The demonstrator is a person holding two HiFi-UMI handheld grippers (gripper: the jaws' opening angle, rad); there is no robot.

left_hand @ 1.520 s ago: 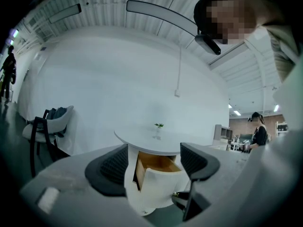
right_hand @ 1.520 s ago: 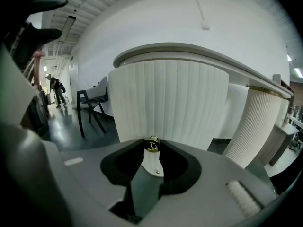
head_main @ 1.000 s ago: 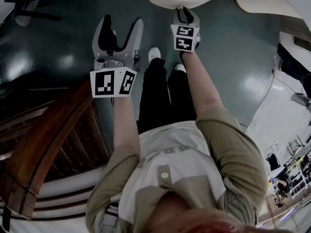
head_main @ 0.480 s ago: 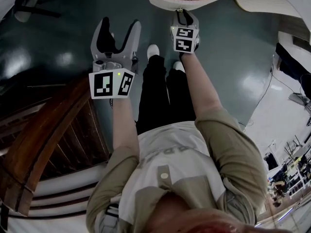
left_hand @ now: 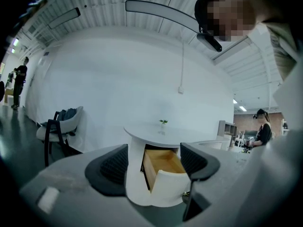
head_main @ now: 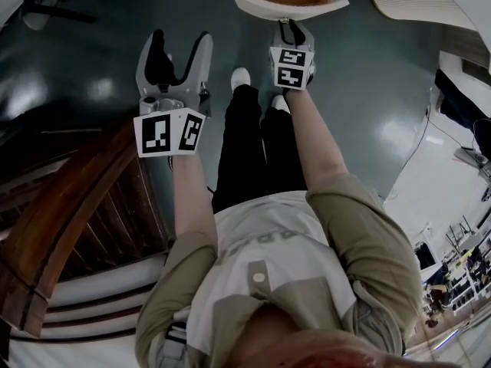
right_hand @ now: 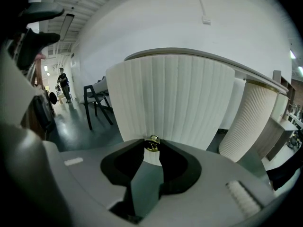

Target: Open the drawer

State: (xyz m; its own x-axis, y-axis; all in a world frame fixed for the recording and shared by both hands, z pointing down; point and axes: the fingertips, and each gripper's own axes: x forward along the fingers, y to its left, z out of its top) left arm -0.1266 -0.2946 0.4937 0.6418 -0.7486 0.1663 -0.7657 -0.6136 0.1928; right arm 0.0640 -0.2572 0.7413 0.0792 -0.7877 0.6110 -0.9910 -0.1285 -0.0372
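Drawn slightly nearer the person than a second ago, the right gripper [right_hand: 152, 148] brings the drawer [head_main: 290, 4] with it; the left gripper [head_main: 179, 40] has drifted leftward in the head view.
The right jaws stand narrowly apart, pinched on the small brass knob [right_hand: 152, 144] of the drawer's curved, fluted white front. Its wooden box shows, pulled out of the round white table [left_hand: 161, 132]. The left gripper hangs in the air well apart from the drawer, jaws wide and empty, over the dark floor [head_main: 92, 90].

You stand on a glossy dark floor [head_main: 92, 67]; a white wall [left_hand: 118, 79] rises behind a dark-legged chair [left_hand: 59, 129].
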